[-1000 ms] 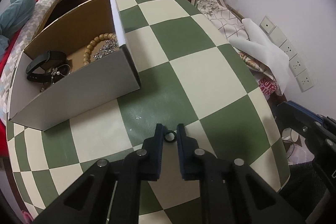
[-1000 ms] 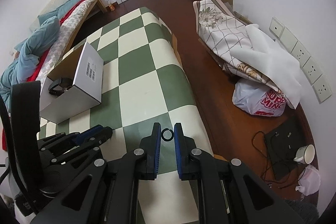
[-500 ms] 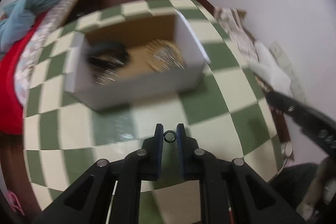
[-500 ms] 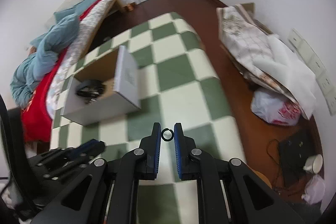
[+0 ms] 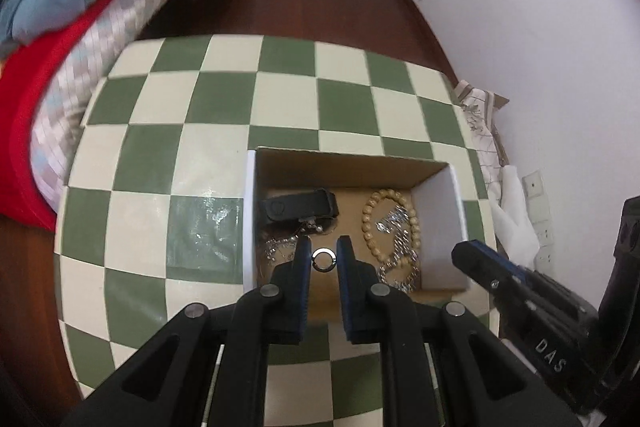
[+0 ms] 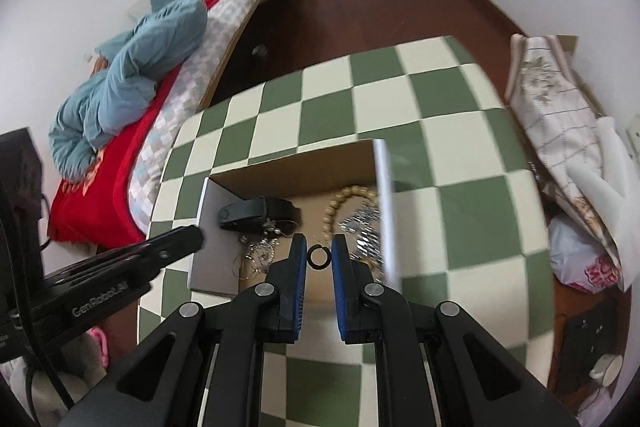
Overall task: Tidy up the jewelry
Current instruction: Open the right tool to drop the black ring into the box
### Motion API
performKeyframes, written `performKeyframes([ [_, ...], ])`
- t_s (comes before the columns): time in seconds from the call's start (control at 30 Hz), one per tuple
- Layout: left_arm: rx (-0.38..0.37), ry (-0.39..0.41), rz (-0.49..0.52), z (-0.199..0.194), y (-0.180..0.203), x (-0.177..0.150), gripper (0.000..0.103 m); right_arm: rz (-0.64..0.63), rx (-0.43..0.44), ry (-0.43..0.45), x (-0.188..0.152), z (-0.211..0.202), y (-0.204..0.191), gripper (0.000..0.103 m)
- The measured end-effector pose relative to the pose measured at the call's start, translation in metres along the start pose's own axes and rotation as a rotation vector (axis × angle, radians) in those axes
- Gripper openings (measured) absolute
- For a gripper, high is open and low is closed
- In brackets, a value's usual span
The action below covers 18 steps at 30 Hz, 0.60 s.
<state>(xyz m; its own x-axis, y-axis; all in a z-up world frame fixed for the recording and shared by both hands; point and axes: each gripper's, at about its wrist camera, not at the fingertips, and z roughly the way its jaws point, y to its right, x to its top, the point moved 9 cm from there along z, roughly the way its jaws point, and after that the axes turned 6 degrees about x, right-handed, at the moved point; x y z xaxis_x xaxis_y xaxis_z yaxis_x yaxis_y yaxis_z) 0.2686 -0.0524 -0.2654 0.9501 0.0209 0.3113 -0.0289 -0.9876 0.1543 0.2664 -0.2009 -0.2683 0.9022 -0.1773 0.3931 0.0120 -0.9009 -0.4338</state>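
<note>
My left gripper (image 5: 324,261) is shut on a silver ring (image 5: 324,260) and holds it over the open cardboard box (image 5: 344,169). My right gripper (image 6: 319,256) is shut on a black ring (image 6: 319,256), also over the box (image 6: 382,179). Inside the box lie a black watch band (image 5: 298,207), a wooden bead bracelet (image 5: 390,223) and silver chains (image 5: 394,227). The right gripper's fingers show at the right in the left wrist view (image 5: 476,259). The left gripper's fingers show at the left in the right wrist view (image 6: 176,241).
The box stands on a green and cream checked table (image 5: 208,131). A bed with a red cover and blue bedding (image 6: 120,75) lies beyond the table's left edge. Folded cloth (image 6: 560,115) and a plastic bag (image 6: 588,259) lie on the floor at the right.
Both grippers have swung from the table's near side to above the open box, each still holding its ring. The box interior now lies directly under the fingertips.
</note>
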Motion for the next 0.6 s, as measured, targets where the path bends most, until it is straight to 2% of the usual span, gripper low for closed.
performKeyframes([
  [0.17,-0.006,-0.063,-0.048,0.015,-0.003,0.000,0.014,0.006,0.009,-0.086,0.006,0.027,0.000,0.014],
  [0.23,0.013,-0.080,-0.064,0.019,-0.006,0.000,0.023,0.025,0.013,-0.107,0.005,0.032,0.004,0.014],
  [0.27,0.026,-0.073,-0.071,0.018,-0.008,0.001,0.034,0.026,0.003,-0.116,0.005,0.033,0.006,0.017],
  [0.3,0.027,-0.065,-0.076,0.017,-0.010,0.002,0.051,0.024,-0.009,-0.117,0.005,0.033,0.008,0.022],
  [0.33,0.016,-0.050,-0.082,0.014,-0.009,0.003,0.059,0.024,-0.017,-0.113,0.004,0.031,0.010,0.035],
  [0.37,0.036,-0.034,-0.081,0.010,-0.011,0.005,0.077,0.025,-0.019,-0.112,0.004,0.029,0.011,0.048],
  [0.4,0.052,-0.020,-0.077,0.007,-0.013,0.006,0.087,0.022,-0.032,-0.111,0.003,0.028,0.012,0.051],
  [0.47,0.058,0.007,-0.076,-0.002,-0.013,0.009,0.088,-0.006,-0.070,-0.105,0.002,0.023,0.013,0.054],
  [0.5,0.069,0.014,-0.073,-0.004,-0.014,0.010,0.092,-0.013,-0.088,-0.103,0.001,0.020,0.014,0.060],
  [0.53,0.085,0.022,-0.063,-0.008,-0.014,0.011,0.096,-0.028,-0.124,-0.100,0.001,0.017,0.015,0.076],
  [0.57,0.114,0.034,-0.050,-0.012,-0.016,0.012,0.102,-0.048,-0.153,-0.096,0.001,0.014,0.015,0.087],
  [0.6,0.144,0.047,-0.040,-0.015,-0.019,0.012,0.102,-0.064,-0.187,-0.093,0.000,0.012,0.017,0.089],
])
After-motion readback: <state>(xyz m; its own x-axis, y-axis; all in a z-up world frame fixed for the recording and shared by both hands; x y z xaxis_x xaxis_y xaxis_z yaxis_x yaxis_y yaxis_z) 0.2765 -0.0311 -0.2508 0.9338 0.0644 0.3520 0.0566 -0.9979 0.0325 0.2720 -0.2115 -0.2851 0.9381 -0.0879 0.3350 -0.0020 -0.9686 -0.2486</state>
